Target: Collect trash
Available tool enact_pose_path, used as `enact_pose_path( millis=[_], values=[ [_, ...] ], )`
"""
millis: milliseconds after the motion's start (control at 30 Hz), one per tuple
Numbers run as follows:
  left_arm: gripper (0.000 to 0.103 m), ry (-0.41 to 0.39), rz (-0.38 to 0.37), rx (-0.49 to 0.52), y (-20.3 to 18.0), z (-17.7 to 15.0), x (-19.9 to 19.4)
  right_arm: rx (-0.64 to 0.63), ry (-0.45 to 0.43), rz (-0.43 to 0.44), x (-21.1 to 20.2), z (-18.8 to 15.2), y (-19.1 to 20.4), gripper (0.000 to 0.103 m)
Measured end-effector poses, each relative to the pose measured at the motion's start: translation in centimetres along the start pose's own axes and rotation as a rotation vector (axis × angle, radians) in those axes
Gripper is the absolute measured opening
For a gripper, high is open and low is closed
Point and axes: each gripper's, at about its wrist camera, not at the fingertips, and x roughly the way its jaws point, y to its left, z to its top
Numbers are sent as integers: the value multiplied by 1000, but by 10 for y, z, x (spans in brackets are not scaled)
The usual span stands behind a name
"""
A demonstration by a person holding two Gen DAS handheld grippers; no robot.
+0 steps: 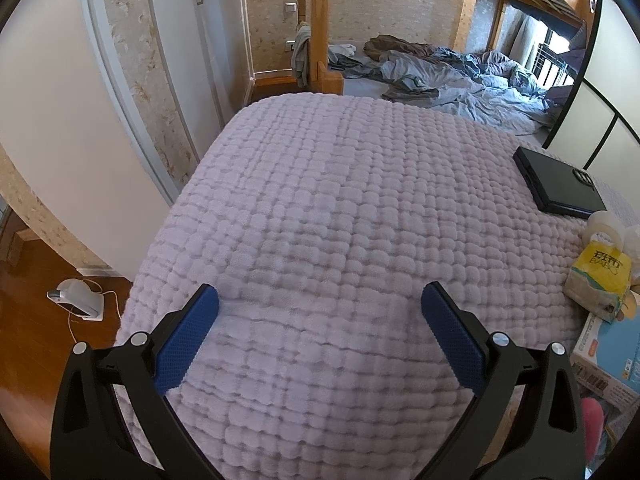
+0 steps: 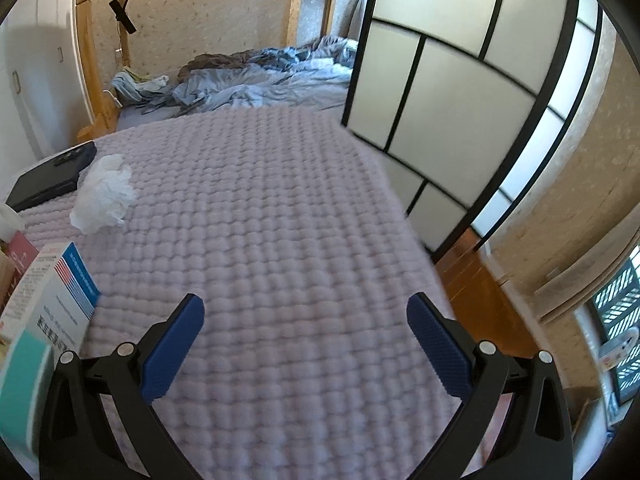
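A lilac quilted blanket (image 2: 280, 220) fills both views, with a black laptop (image 2: 48, 180) at ten o'clock in the right view. Both the left gripper (image 1: 319, 296) and right gripper (image 2: 305, 307) hang spread wide, holding nothing. A crumpled white tissue (image 2: 105, 194) lies at ten o'clock just beside the laptop, and a yellow wrapper (image 1: 602, 276) at three o'clock in the left view.

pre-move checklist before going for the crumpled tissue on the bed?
1. Left gripper open and holding nothing: ok.
2. Right gripper open and holding nothing: ok.
3. Crumpled tissue in view on the quilt, nothing lying on it: ok.
4. Room around the tissue: the black case lies close beside it, whether touching cannot tell.
5. Path from the right gripper to the tissue: bare quilt, but the box stands at the left edge: ok.
6. Bin or bag for the trash: none in view, cannot tell.
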Motion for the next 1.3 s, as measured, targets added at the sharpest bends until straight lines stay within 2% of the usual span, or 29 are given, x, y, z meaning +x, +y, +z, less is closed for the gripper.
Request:
enact_pose_path(
  millis=[167,400,533,600,700,833,933,1033,1100,1300],
  values=[
    [102,-41,31,-15,15,0,-17,28,-19,-34,-15,-2,-26,99],
    [102,-153,59,8,31,0,-66,54,-39,-91,-32,-8,-48,99],
    [102,-195,-35,16,29,-6,-102,39,-67,-36,-49,-13,-44,99],
    [102,-201,-95,42,21,-11,-117,0,-92,55,-63,-18,-35,99],
    [102,-209,-201,130,-3,-28,-141,-69,-104,192,-79,-25,-14,99],
    [102,-181,-348,272,-42,-57,-164,-159,-79,345,-86,-38,18,99],
    [102,-129,-443,353,-68,-83,-172,-203,-65,364,-84,-43,33,99],
    [102,-102,-460,456,-94,-109,-174,-230,-38,387,-78,-46,47,99],
    [102,-57,-493,490,-108,-125,-170,-240,-23,392,-72,-45,51,99],
    [102,11,-475,530,-126,-150,-146,-263,13,391,-56,-47,62,99]
  ],
)
